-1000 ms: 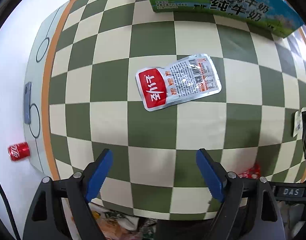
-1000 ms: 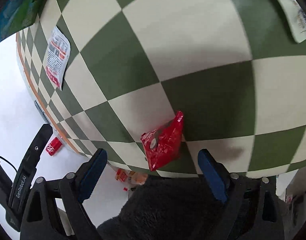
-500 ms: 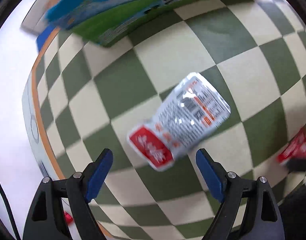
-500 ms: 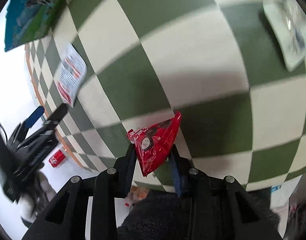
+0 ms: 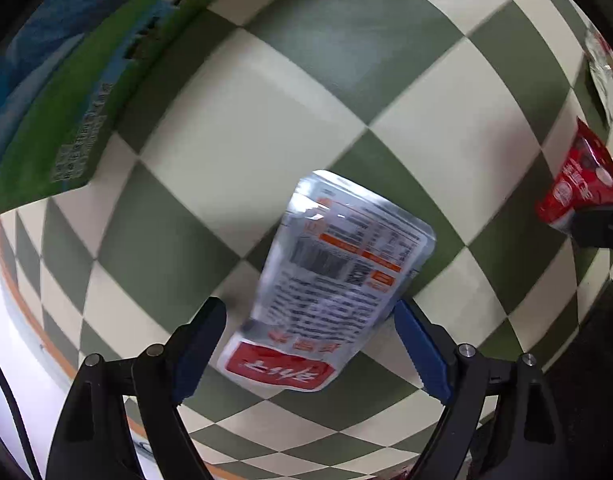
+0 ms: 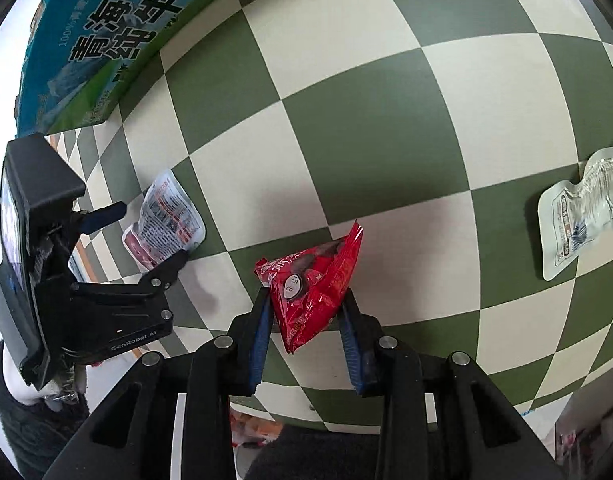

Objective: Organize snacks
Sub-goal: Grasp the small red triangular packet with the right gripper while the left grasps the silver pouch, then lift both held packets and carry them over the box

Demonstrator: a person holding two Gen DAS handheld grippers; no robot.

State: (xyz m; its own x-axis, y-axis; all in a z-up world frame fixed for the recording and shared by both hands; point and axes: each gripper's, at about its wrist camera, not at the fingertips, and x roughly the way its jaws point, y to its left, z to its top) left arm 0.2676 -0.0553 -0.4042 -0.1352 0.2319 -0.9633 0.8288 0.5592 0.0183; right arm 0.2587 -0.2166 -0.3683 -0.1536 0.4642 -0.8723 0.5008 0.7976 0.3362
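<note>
A silver pouch with a red end (image 5: 330,292) lies flat on the green-and-cream checkered cloth (image 5: 346,80). My left gripper (image 5: 310,344) points down over it, open, its blue pads (image 5: 198,344) on either side of the pouch's red end. The right wrist view shows the same pouch (image 6: 166,216) under the left gripper (image 6: 142,240). My right gripper (image 6: 306,296) is shut on a red snack packet (image 6: 314,284), which stands up between the pads just above the cloth. That red packet (image 5: 578,188) also shows at the right edge of the left wrist view.
A blue-and-green milk carton box (image 6: 106,32) stands at the back left, close to the silver pouch. A clear crumpled pouch (image 6: 578,216) lies at the right. The table's orange-trimmed edge (image 5: 26,320) runs along the left. A dark fleece sleeve (image 6: 26,432) is behind the left gripper.
My left gripper has rolled and come down over the silver pouch, which now lies between its fingers. My right gripper has shut on the red packet and raised it slightly.
</note>
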